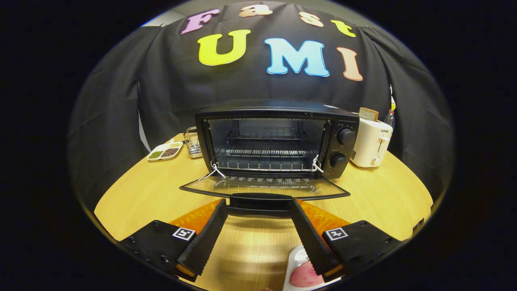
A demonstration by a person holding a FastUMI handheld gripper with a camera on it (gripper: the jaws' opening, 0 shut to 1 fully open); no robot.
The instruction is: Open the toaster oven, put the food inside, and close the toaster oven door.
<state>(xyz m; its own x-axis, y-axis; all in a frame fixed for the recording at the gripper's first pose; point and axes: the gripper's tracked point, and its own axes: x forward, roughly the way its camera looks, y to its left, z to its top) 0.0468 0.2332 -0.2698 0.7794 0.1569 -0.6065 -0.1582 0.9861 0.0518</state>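
Fingers (258, 206) wide apart, flanking door handle (260, 201); toaster oven (278, 141) open; white toaster (369, 143) beside it.

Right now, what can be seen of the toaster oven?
The toaster oven is a black box standing on the wooden table, its glass door dropped flat towards the open gripper, whose fingers flank the door handle. Inside are wire racks and no food. Two knobs sit on its right panel. A white toaster stands beside it.
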